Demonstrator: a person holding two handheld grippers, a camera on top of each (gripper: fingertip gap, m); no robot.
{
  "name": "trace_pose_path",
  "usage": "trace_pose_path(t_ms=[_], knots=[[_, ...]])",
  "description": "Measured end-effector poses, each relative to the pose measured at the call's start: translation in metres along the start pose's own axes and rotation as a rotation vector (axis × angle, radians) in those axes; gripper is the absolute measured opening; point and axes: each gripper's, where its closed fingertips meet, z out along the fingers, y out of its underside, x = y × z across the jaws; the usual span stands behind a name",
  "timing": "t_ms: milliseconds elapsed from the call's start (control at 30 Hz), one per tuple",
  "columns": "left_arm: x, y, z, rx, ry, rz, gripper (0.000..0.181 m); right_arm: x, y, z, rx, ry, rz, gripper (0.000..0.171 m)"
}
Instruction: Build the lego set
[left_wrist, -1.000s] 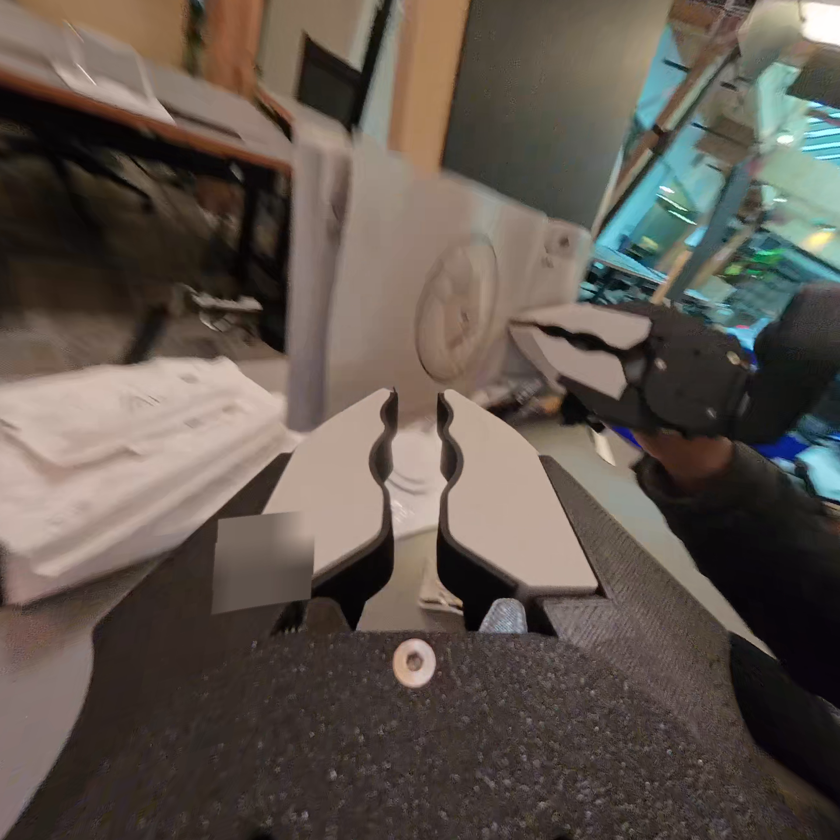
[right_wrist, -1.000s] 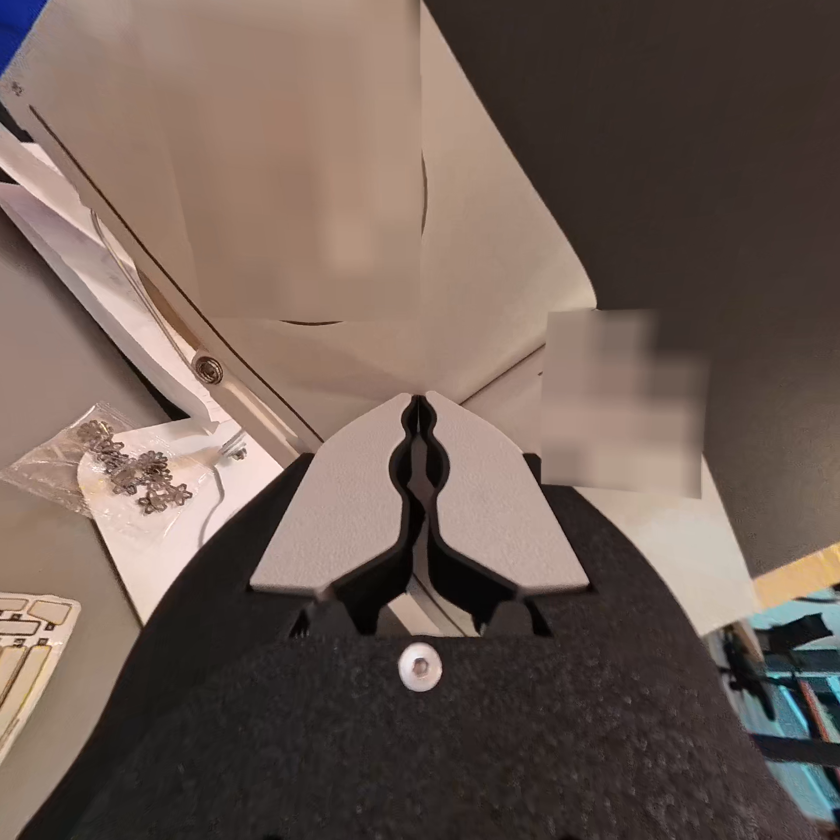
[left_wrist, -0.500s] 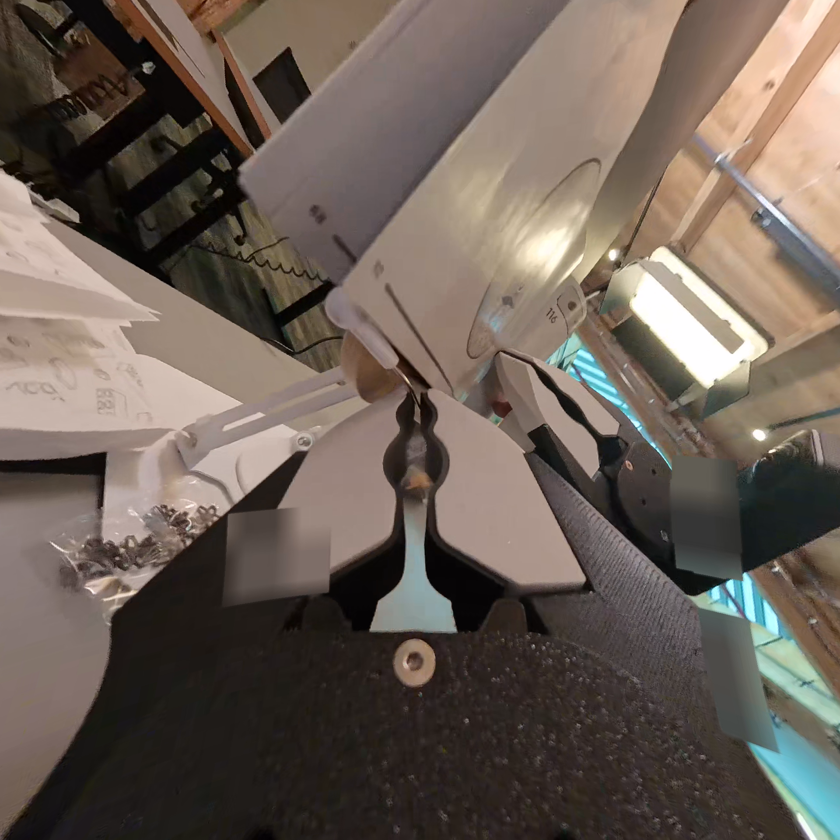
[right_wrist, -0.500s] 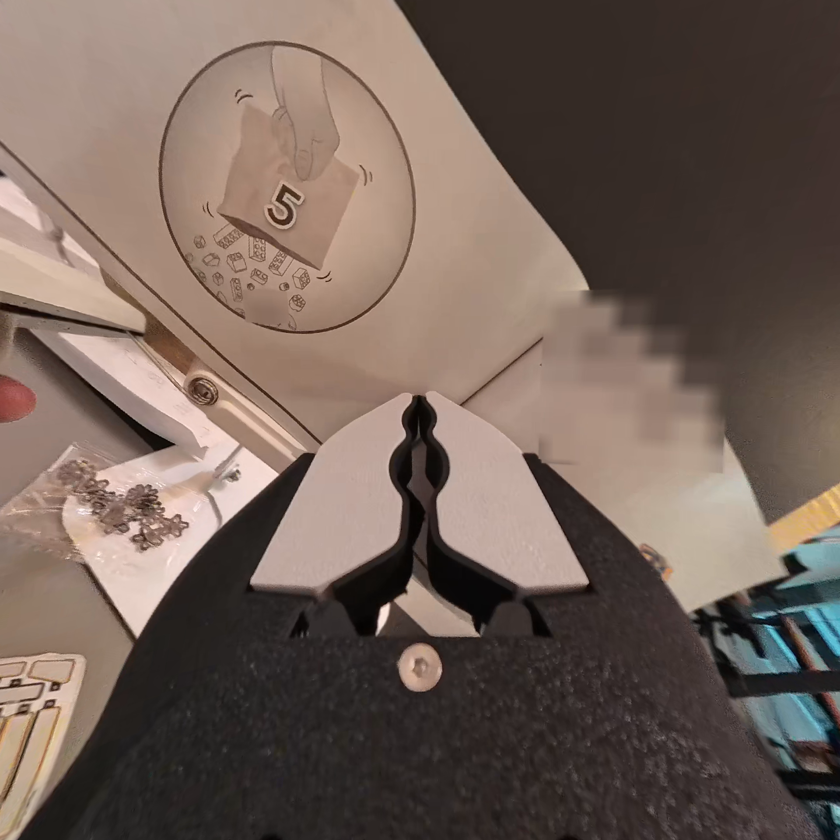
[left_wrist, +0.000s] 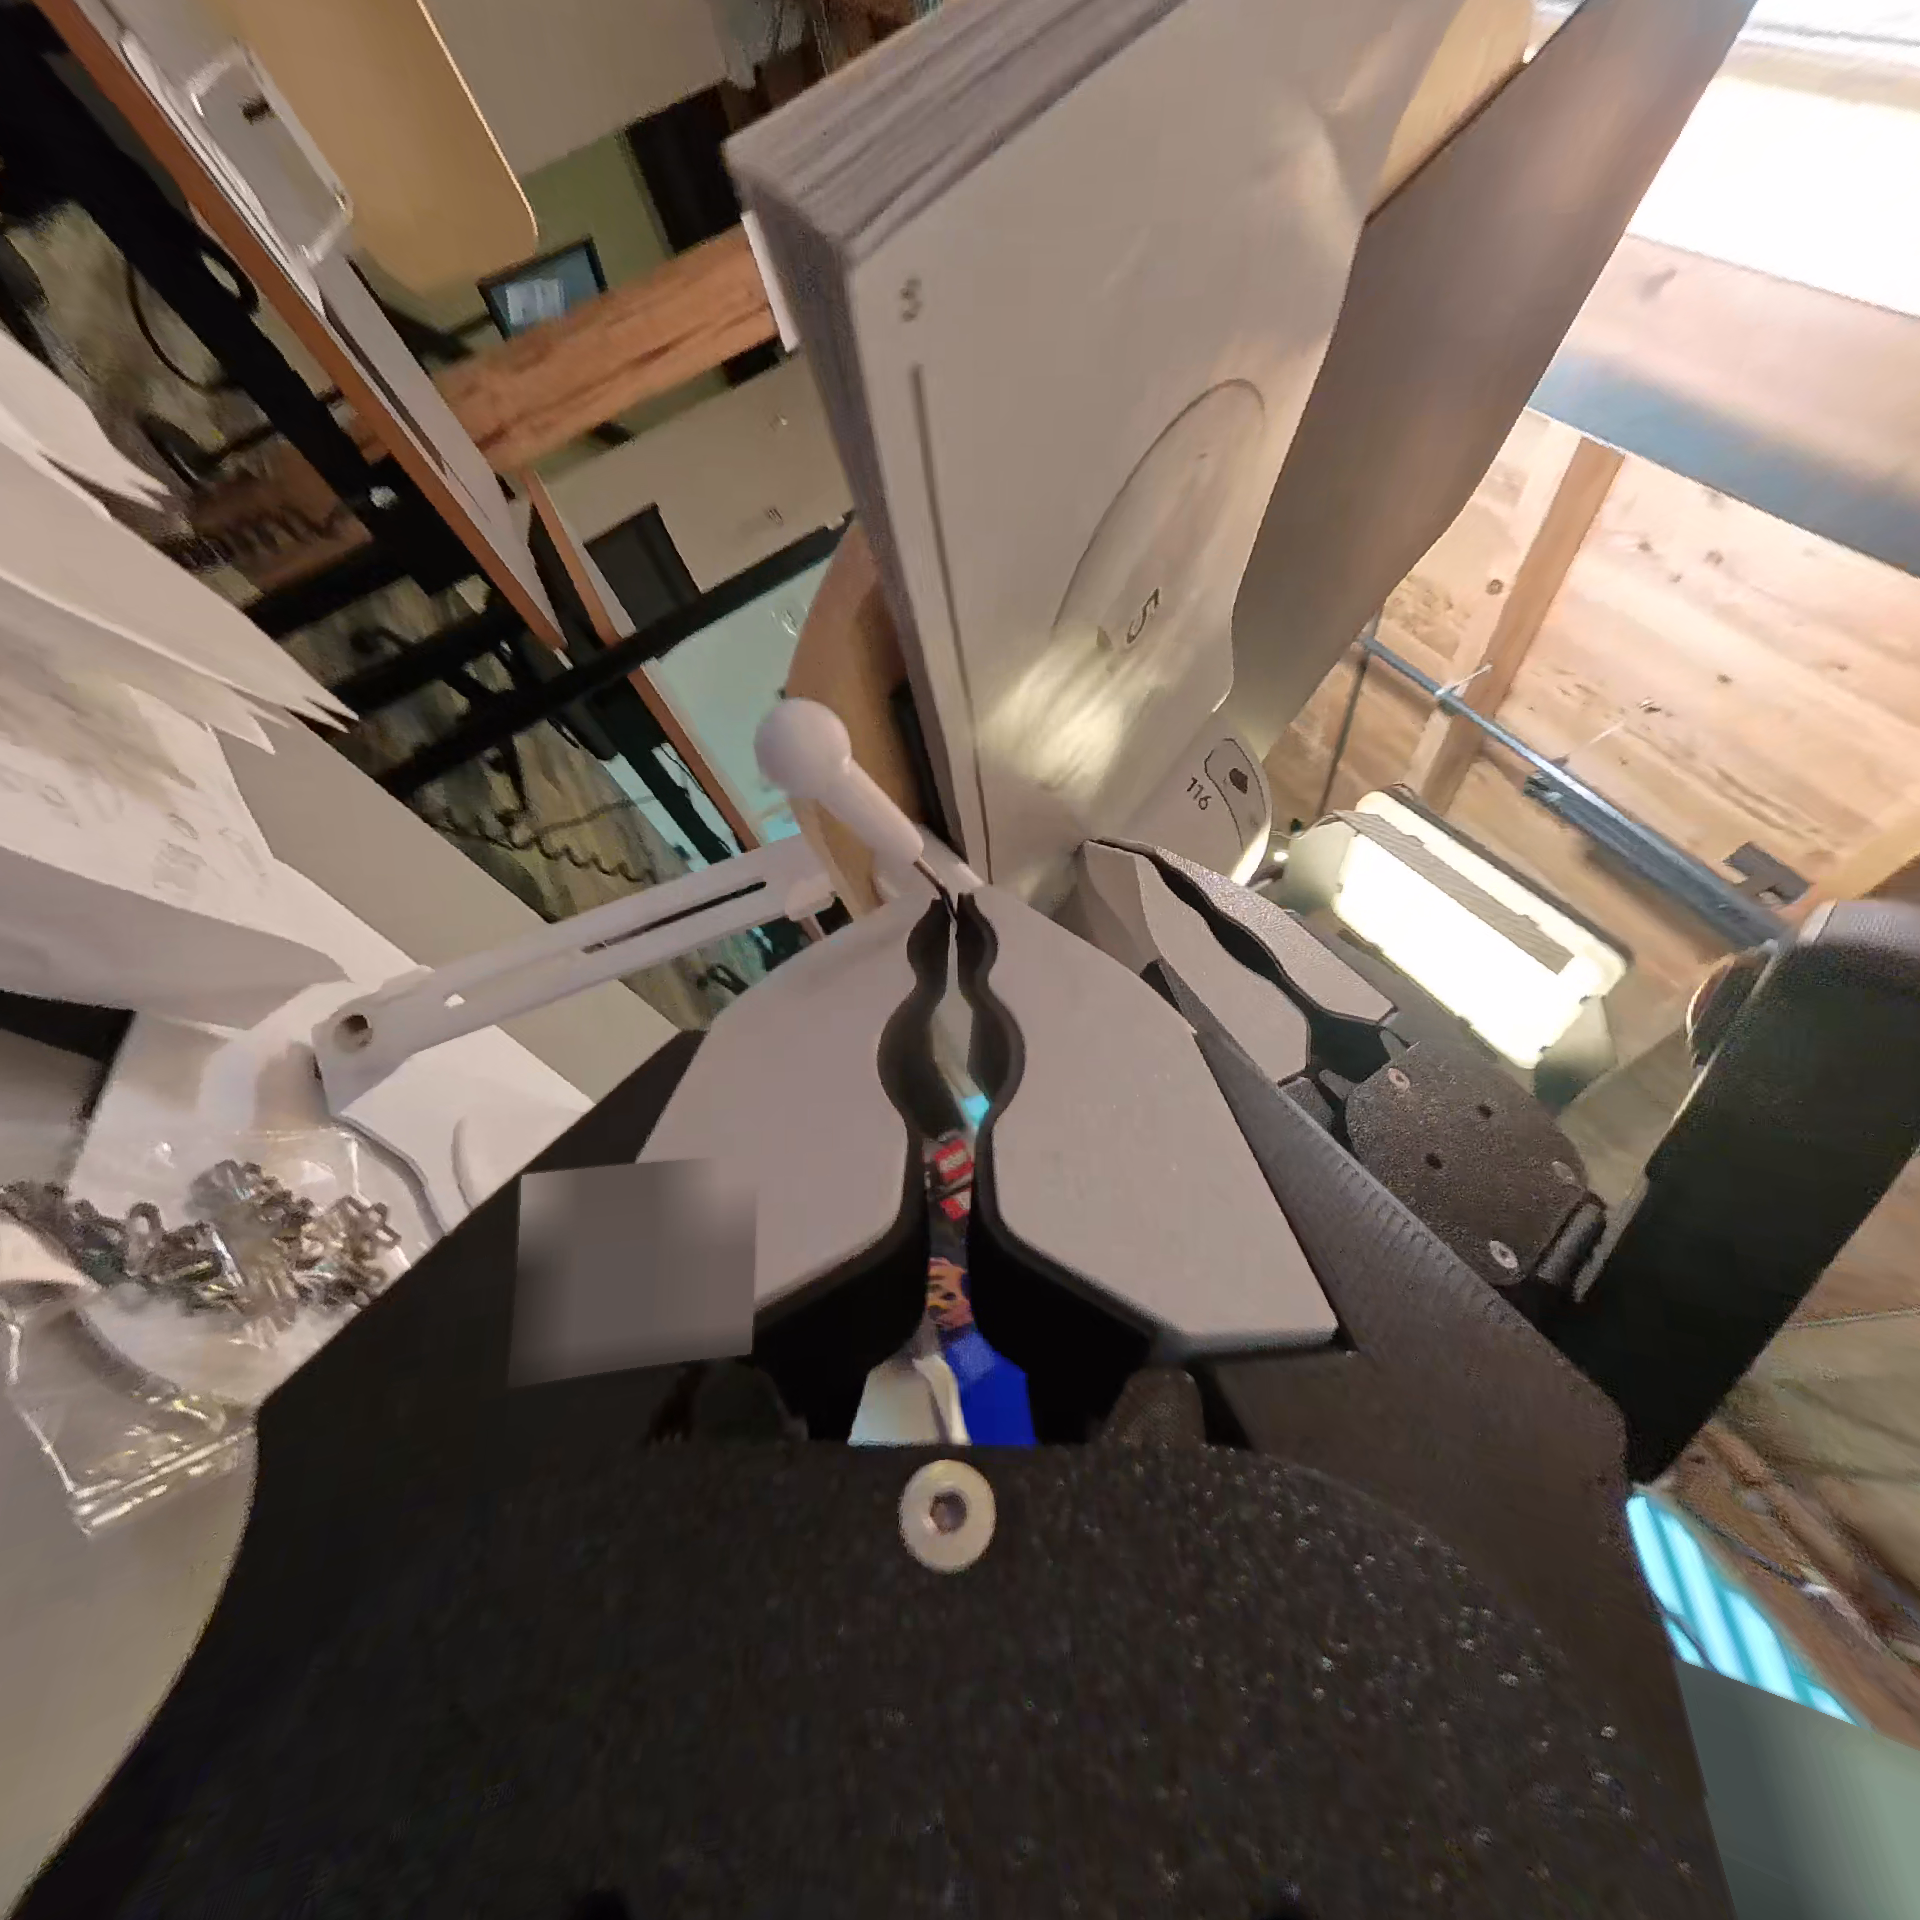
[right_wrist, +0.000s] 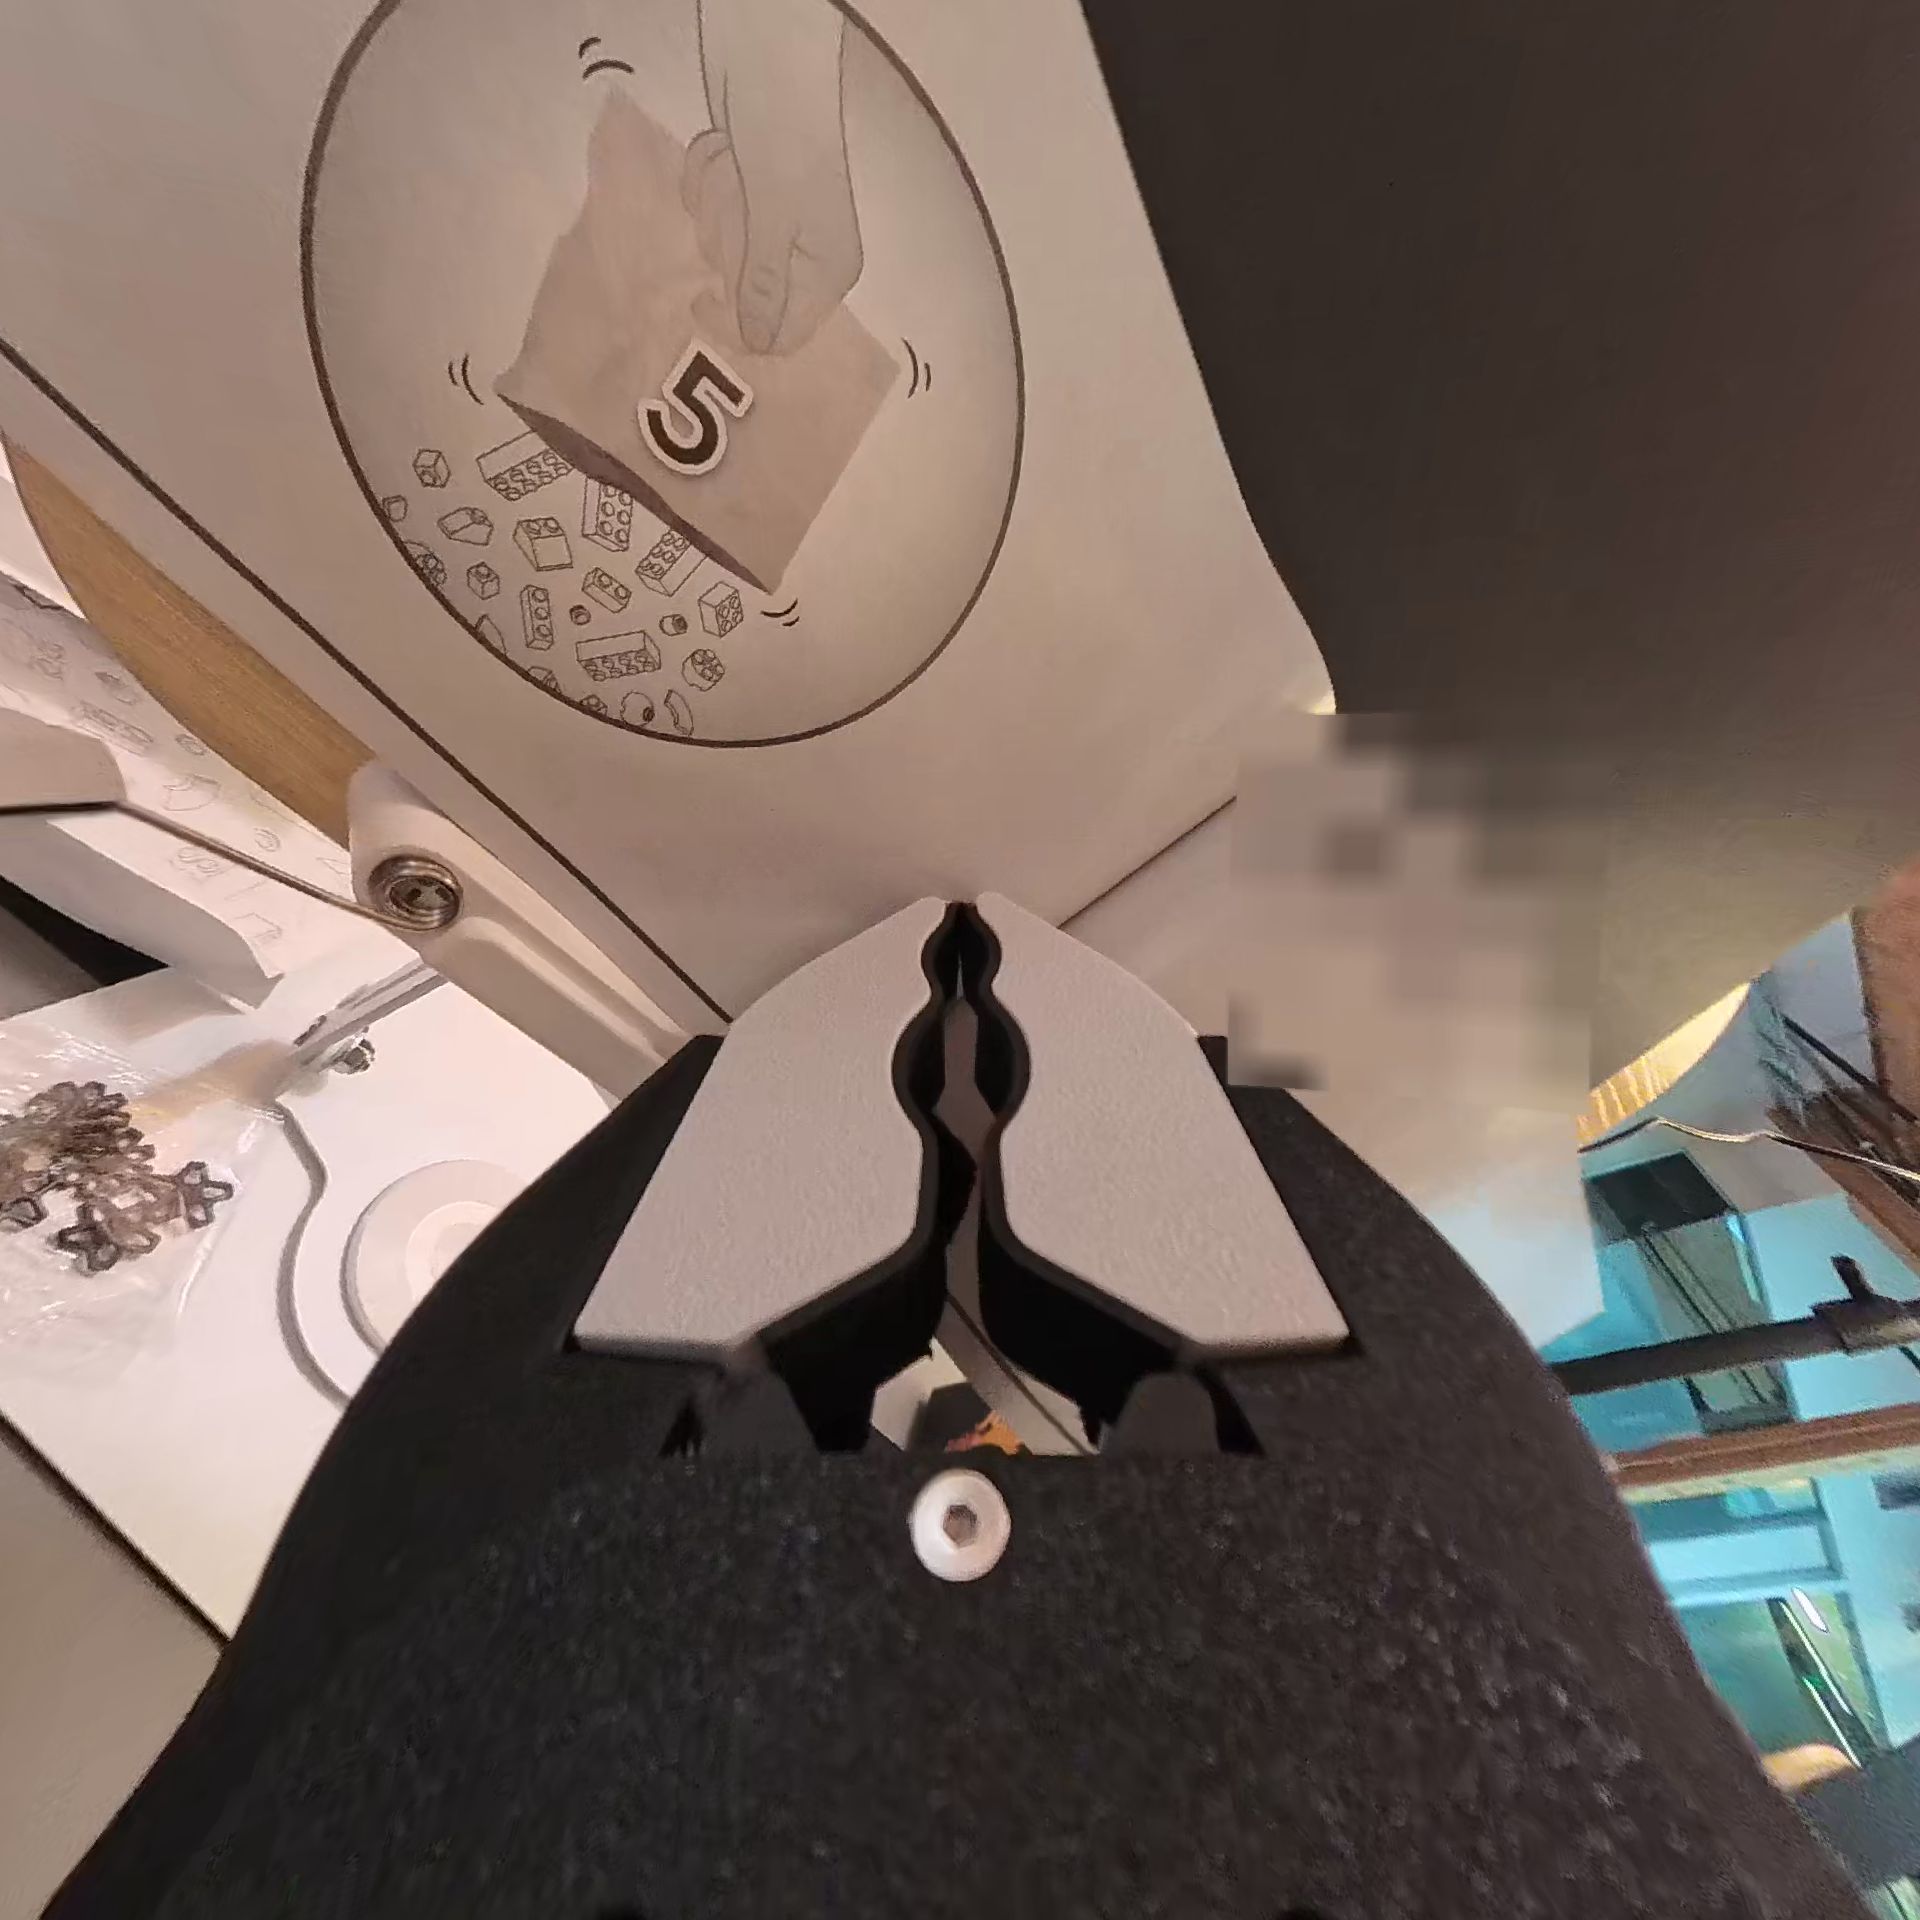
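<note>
A thick lego instruction booklet (left_wrist: 1039, 416) stands tilted up, open at a white page with a round drawing (right_wrist: 665, 364). My left gripper (left_wrist: 956, 920) is shut on the booklet's lower edge, and a strip of colourful cover (left_wrist: 951, 1174) shows between its fingers. My right gripper (right_wrist: 961, 920) is shut on the lower edge of the same page. It also shows close to the right in the left wrist view (left_wrist: 1226, 935). A clear bag of small dark lego pieces (left_wrist: 208, 1247) lies on the table to the left, and also shows in the right wrist view (right_wrist: 94, 1153).
A white book stand with a thin page-holder arm (left_wrist: 582, 956) and a wooden back board (right_wrist: 187, 644) sits just behind the booklet. Its white base (right_wrist: 468, 1143) lies on the grey table (left_wrist: 416, 862). Loose instruction sheets (left_wrist: 104, 779) lie at the far left. The gap from one gripper's tips to the other's is roughly 11 cm.
My left gripper was open and apart from the booklet; it has moved in and shut on its lower edge. The booklet has tilted up. My right gripper has stayed shut on the page.
</note>
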Motion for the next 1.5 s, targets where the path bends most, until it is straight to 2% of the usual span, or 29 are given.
trace_pose_path(t_ms=[167,367,500,700,1067,1500], knots=[[0.011,-0.004,0.005,-0.061,-0.117,0.325,0.001,-0.001,0.000,0.001,-0.032,0.018,-0.003,0.000],[0.028,0.002,0.025,-0.292,-0.272,1.078,0.002,-0.003,-0.001,0.000,-0.035,-0.001,0.020,0.000],[0.027,0.010,0.039,-0.481,-0.249,1.297,0.001,-0.003,-0.001,0.000,-0.019,-0.015,0.037,0.000],[0.024,0.011,0.043,-0.643,-0.216,1.284,0.002,-0.003,-0.001,0.000,0.005,-0.021,0.047,0.000],[0.024,0.012,0.042,-0.647,-0.230,1.309,0.002,-0.003,0.001,-0.005,0.113,-0.058,0.072,0.000],[0.024,0.012,0.041,-0.646,-0.253,1.391,0.002,-0.007,0.032,-0.014,0.146,-0.052,0.067,0.001]])
